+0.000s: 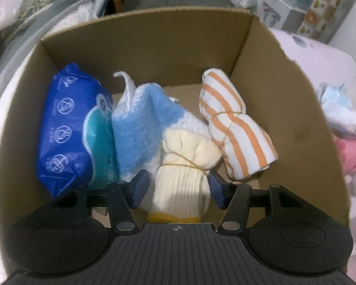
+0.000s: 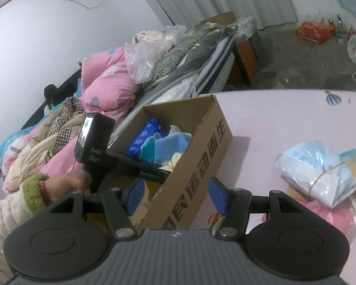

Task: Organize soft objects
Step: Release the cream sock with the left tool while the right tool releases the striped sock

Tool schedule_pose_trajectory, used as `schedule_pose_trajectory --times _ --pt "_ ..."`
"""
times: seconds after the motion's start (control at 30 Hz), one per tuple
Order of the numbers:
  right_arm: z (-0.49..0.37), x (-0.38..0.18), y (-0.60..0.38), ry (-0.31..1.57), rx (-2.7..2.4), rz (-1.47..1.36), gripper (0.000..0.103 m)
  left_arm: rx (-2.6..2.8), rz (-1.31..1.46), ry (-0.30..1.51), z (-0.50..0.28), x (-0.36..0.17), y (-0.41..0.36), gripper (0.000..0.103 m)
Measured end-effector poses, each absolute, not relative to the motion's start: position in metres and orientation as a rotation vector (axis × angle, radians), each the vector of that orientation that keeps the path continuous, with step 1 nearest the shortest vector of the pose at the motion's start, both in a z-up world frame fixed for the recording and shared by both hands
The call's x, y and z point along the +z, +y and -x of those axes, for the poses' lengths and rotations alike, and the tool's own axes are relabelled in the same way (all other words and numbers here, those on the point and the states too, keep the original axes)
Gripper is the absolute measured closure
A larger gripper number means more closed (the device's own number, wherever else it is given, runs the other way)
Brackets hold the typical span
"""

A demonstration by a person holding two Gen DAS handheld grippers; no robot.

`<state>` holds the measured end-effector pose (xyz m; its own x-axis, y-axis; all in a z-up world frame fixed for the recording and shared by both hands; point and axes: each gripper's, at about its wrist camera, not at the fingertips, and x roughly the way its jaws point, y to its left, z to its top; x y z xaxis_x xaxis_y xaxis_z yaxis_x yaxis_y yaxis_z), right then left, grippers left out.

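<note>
An open cardboard box (image 1: 154, 16) holds a blue wipes pack (image 1: 66, 130), a blue and white towel (image 1: 140, 128), an orange-striped rolled cloth (image 1: 237, 128) and a cream sock bundle (image 1: 185, 166) tied with a rubber band. My left gripper (image 1: 178, 187) points down into the box with the sock bundle between its jaws. The left pad stands a little apart from the bundle, so the gripper is open. In the right wrist view my right gripper (image 2: 175, 194) is open and empty in front of the box (image 2: 201, 166). A light blue wrapped bundle (image 2: 318, 173) lies to its right.
The box stands on a pink table (image 2: 284, 118), with a pink soft item (image 2: 330, 216) near the wrapped bundle. A hand (image 2: 64, 185) in a fuzzy sleeve holds the left gripper's body (image 2: 95, 140). A bed piled with bedding (image 2: 106, 83) lies behind the box.
</note>
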<state>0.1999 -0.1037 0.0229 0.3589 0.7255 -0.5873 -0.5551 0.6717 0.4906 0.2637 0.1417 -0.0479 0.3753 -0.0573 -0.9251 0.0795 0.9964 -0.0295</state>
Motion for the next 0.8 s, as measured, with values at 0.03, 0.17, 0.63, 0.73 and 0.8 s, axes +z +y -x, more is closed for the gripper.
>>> schedule_pose_trajectory --times 0.03,0.17,0.63,0.73,0.8 --pt "-0.2 0.021 -0.106 0.877 0.835 -0.228 0.03 -0.086 -0.031 1.188 -0.265 -0.05 0.14 0.05" --pt "-0.2 0.015 -0.112 0.889 0.831 -0.25 0.03 -0.054 -0.088 1.166 -0.263 -0.051 0.129 0.058" --pt "-0.202 0.009 -0.117 0.902 0.829 -0.278 0.03 0.088 0.12 1.014 -0.26 -0.033 0.153 0.061" --pt "-0.202 0.008 -0.115 0.908 0.832 -0.281 0.03 0.103 0.227 0.977 -0.267 -0.029 0.163 0.061" --pt "-0.202 0.007 -0.115 0.91 0.835 -0.282 0.03 0.113 0.292 0.957 -0.269 -0.027 0.166 0.061"
